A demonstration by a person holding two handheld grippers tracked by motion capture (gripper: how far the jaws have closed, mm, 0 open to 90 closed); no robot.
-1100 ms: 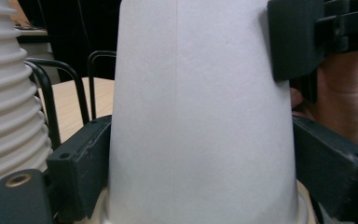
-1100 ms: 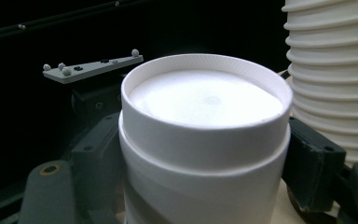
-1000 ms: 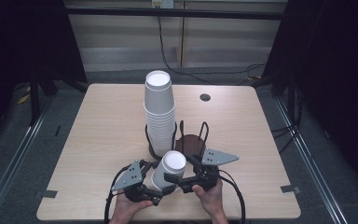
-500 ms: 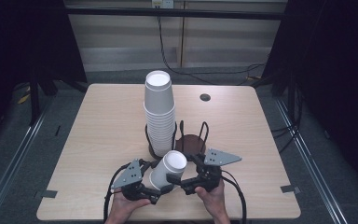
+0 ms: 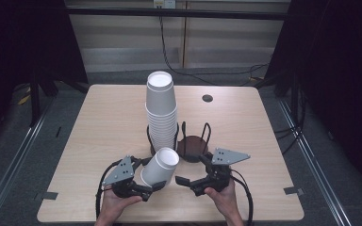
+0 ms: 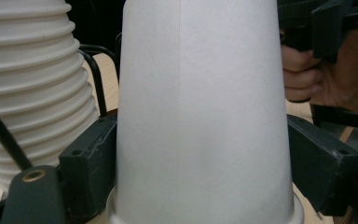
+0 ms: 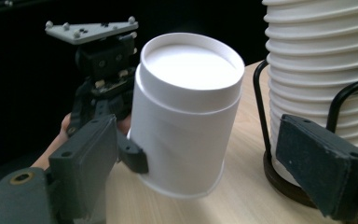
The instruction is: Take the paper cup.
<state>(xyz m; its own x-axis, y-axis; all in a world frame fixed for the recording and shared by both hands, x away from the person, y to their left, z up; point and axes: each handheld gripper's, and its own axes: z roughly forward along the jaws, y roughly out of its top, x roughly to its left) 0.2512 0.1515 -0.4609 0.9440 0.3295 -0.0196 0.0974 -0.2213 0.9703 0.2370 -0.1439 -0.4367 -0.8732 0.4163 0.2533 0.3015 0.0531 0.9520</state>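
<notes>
High view: the left claw (image 5: 152, 187) was clamped on the cup (image 5: 160, 165), base tilted toward one o'clock, above the bench (image 5: 99, 127). The right claw (image 5: 185, 181), just opened, stood empty at the cup's three o'clock.

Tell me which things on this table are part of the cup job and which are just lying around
In the job: single paper cup, left gripper, right gripper, cup stack, wire holders.
Lying about: dark round spot on the table.
</notes>
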